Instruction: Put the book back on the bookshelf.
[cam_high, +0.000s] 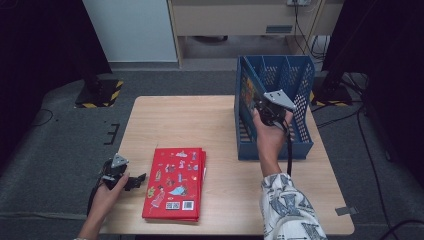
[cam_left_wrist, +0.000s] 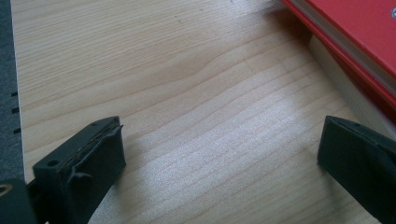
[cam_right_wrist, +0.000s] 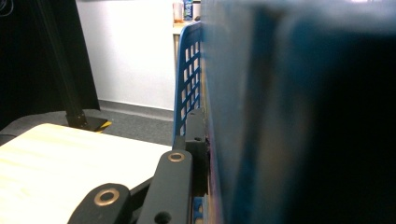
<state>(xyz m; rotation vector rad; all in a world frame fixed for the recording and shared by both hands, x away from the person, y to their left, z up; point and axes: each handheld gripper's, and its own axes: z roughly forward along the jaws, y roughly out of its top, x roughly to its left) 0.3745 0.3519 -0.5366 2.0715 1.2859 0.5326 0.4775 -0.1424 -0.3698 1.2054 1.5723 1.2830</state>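
Pale wooden table (cam_high: 220, 130): book (cam_high: 246, 93) between right tool (cam_high: 261, 107) jaws, inside blue rack (cam_high: 300, 95).

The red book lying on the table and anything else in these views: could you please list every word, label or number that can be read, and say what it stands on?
No text can be read in any view.
Red book: cover bears small coloured pictures and what looks like a square code and a barcode near its lower edge, too small to read.
Book in the blue rack, held by the right hand-held gripper: coloured cover, too blurred to read.
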